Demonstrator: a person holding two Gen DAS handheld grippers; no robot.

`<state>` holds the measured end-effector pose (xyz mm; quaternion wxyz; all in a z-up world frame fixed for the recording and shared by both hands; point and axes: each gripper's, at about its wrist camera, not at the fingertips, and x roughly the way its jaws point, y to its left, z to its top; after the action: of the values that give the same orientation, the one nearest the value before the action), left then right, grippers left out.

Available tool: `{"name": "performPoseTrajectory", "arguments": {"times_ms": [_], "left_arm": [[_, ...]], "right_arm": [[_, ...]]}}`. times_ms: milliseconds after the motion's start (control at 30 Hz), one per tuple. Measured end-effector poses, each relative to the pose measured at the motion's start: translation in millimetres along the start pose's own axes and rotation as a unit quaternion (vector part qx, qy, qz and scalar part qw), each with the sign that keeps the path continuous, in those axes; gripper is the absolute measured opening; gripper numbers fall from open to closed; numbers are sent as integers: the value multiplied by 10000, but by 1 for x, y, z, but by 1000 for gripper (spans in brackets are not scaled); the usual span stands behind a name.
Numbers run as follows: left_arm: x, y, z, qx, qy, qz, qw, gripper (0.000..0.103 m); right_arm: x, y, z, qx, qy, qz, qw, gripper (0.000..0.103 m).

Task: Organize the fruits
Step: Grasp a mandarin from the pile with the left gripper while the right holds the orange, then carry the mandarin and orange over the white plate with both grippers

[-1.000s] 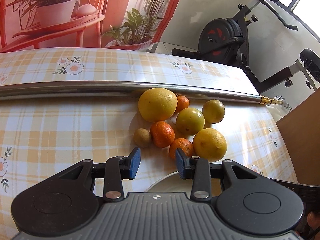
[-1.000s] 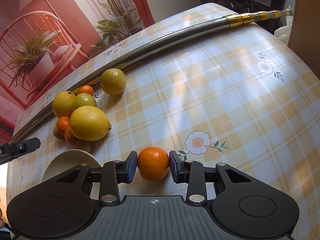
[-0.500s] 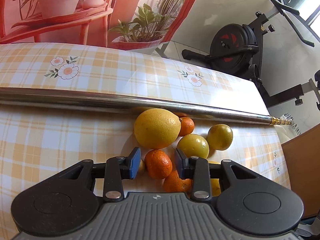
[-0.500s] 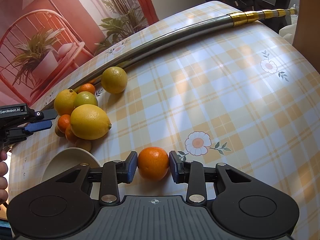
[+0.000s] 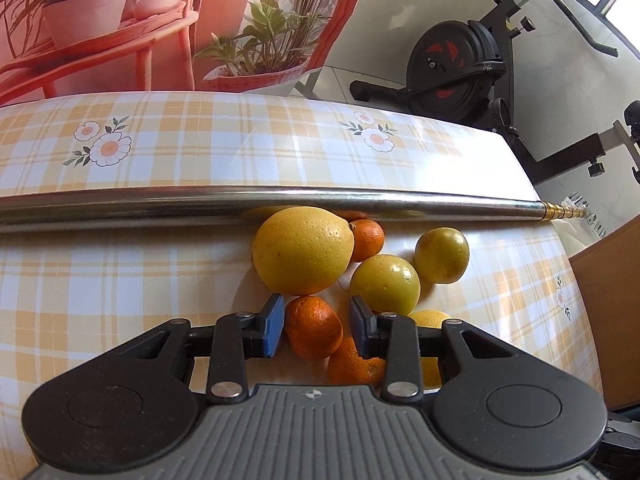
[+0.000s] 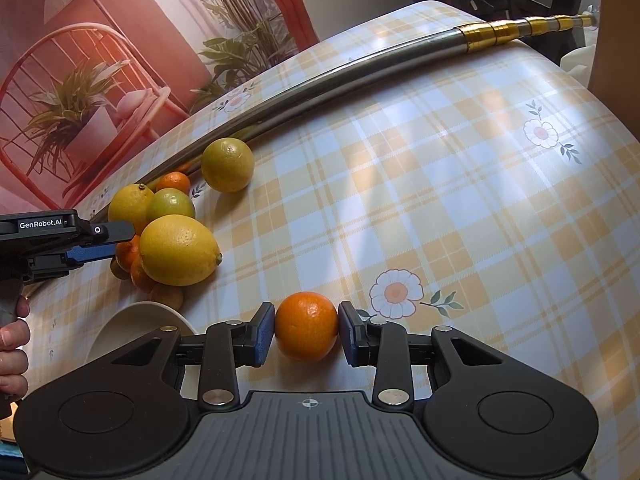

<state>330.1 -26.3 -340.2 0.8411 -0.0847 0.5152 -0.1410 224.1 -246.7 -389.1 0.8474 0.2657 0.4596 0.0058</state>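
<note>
1. Clamping a round orange mandarin (image 6: 306, 326) between its blue pads, the right gripper (image 6: 306, 332) sits on the yellow plaid tablecloth (image 6: 440, 184).
2. Straddling a small dimpled orange tangerine (image 5: 313, 327) in the fruit pile, the left gripper (image 5: 318, 326) stands narrowly open; only its left pad touches.

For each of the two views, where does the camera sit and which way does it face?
Left wrist: on the left gripper, angled down at the fruit pile by the metal pole; a mandarin sits between its fingers.
Right wrist: on the right gripper, angled down, gripping an orange; a hand shows.
Shared: the big lemon, the pole.
</note>
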Motion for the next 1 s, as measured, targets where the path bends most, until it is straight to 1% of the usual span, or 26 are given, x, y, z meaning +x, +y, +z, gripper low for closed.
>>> {"name": "performPoseTrajectory", "arguments": {"times_ms": [133, 200, 233, 300, 333, 433, 533, 667, 867, 1000], "left_arm": [[3, -5, 2, 93, 37, 87, 9999, 38], [7, -11, 3, 253, 70, 238, 9994, 38], [10, -12, 2, 315, 153, 315, 9989, 38], [19, -8, -1, 250, 321, 335, 9986, 39], [20, -6, -3, 184, 338, 337, 9987, 37], [17, -1, -5, 168, 286, 278, 9991, 36], [11, 6, -7, 77, 204, 100, 9997, 35], [-1, 8, -9, 61, 115, 7, 9999, 35], [-31, 15, -18, 13, -71, -249, 9997, 35], [-54, 24, -36, 43, -180, -320, 9993, 35]], "right_arm": [[0, 0, 0, 7, -2, 12, 10000, 32], [0, 0, 0, 10, -5, 6, 10000, 32], [0, 0, 0, 4, 0, 4, 10000, 32], [0, 0, 0, -1, 7, 3, 10000, 32], [0, 0, 0, 5, 15, 9, 10000, 32], [0, 0, 0, 15, 27, 10, 10000, 32], [-1, 0, 0, 25, 23, 15, 10000, 32], [0, 0, -1, 53, 26, -3, 10000, 32], [-8, 3, -3, 92, -39, 66, 9999, 31], [-17, 9, -4, 37, -97, 148, 9998, 28]]}}
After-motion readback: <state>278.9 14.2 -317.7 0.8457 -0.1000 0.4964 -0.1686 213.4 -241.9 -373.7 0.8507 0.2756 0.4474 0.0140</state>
